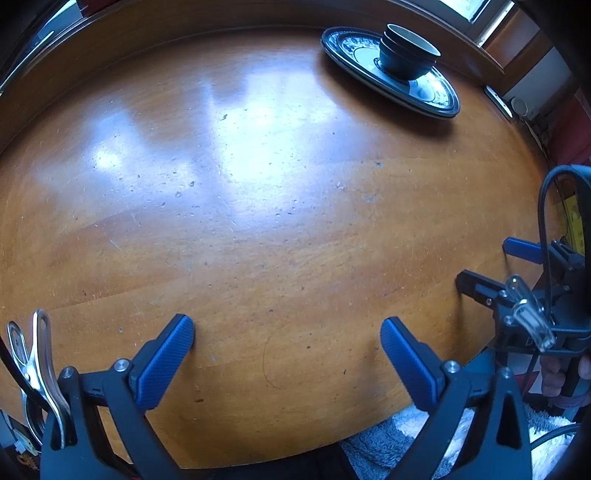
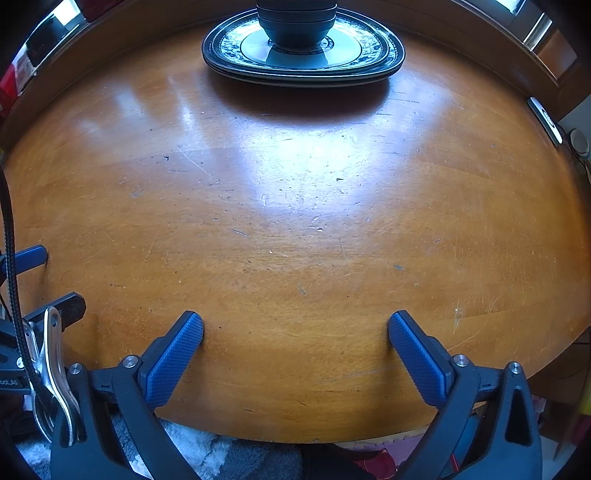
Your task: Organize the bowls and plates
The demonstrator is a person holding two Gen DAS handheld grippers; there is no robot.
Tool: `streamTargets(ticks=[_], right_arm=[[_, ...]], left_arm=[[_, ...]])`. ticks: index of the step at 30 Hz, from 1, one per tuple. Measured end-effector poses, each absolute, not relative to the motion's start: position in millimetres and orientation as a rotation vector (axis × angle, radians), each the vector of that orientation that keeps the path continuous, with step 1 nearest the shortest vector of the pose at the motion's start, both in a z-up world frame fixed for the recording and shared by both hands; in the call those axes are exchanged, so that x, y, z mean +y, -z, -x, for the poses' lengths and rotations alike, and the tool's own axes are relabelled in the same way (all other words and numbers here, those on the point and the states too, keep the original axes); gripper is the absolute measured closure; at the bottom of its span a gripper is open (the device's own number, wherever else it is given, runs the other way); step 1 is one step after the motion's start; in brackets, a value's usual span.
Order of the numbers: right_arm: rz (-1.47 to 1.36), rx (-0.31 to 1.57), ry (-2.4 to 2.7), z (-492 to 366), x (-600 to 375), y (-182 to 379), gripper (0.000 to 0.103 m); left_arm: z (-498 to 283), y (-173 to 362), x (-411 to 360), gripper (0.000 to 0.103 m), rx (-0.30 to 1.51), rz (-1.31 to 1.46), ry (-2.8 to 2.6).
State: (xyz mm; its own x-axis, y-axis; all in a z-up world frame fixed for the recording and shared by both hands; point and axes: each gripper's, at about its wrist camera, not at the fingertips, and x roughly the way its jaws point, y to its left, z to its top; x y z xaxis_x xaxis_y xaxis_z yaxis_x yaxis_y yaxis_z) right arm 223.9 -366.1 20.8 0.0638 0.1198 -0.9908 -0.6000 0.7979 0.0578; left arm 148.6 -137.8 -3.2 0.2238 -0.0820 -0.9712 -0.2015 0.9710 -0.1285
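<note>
The bowls (image 2: 296,22) were cut off by the top of the right wrist view; in the left view they stood nested and upright on the stacked plates (image 1: 424,88) near the counter's (image 2: 295,221) far edge. The oval plates' long axis ran along that edge. Between them and the near edge lay wide bare wood. The left hand-held gripper (image 1: 287,338) and right hand-held gripper (image 2: 295,330) hung spread wide, holding nothing, above the near edge.

The wooden surface (image 2: 295,240) is orange-brown, scratched and glossy, with pale daylight reflected on it. A bright window (image 1: 476,9) stands behind its far edge.
</note>
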Motion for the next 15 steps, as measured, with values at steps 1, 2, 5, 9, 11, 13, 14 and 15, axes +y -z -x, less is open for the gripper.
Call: streamTargets(ticks=[1, 2, 5, 9, 11, 13, 14, 15], right_arm=[[0.421, 1.411, -0.568, -224, -366, -21, 0.000], [0.421, 1.411, -0.569, -224, -366, -21, 0.000], [0.422, 1.411, -0.570, -225, -366, -20, 0.000], [0.422, 1.411, -0.569, -226, -366, -20, 0.000], [0.420, 1.412, -0.567, -228, -367, -20, 0.000], [0.420, 1.412, -0.566, -230, -367, -21, 0.000], [0.420, 1.412, -0.566, -230, -367, -21, 0.000], [0.420, 1.412, -0.566, -232, -366, -21, 0.000]], left_arm=[[-148, 3, -137, 0.000, 1.346, 0.248, -0.084], [-148, 3, -136, 0.000, 1.345, 0.249, -0.085], [-149, 3, -133, 0.000, 1.342, 0.253, -0.089], [-153, 1, -130, 0.000, 1.341, 0.244, -0.093], [-155, 0, -129, 0.000, 1.341, 0.242, -0.094], [-155, -1, -127, 0.000, 1.337, 0.248, -0.097], [-156, -2, -126, 0.000, 1.336, 0.250, -0.098], [-156, -2, -125, 0.000, 1.335, 0.249, -0.101]])
